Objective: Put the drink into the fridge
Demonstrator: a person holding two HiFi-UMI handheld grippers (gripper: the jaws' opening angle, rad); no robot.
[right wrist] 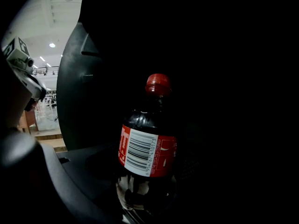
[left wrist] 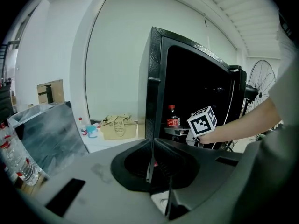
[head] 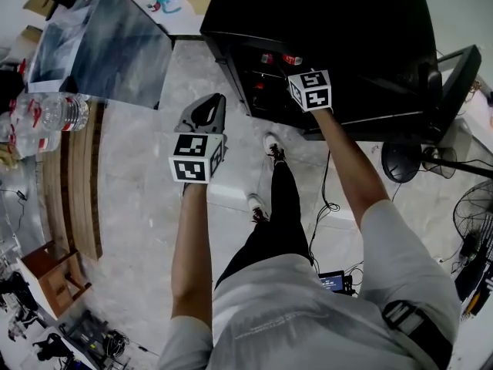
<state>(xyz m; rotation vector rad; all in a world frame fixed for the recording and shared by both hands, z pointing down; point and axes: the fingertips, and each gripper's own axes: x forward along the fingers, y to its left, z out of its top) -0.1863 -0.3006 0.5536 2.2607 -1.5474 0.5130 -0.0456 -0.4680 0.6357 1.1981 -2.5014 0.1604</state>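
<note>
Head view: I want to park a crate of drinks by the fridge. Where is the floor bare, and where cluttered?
Bare floor lies between the open fridge door, the wooden table and the person's shoes. Right of the fridge, a fan and cables crowd it.

Upright red-capped cola bottle [right wrist: 148, 146]

Cola bottle [right wrist: 148, 143] (upright) on fridge shelf [left wrist: 176, 131]
</note>
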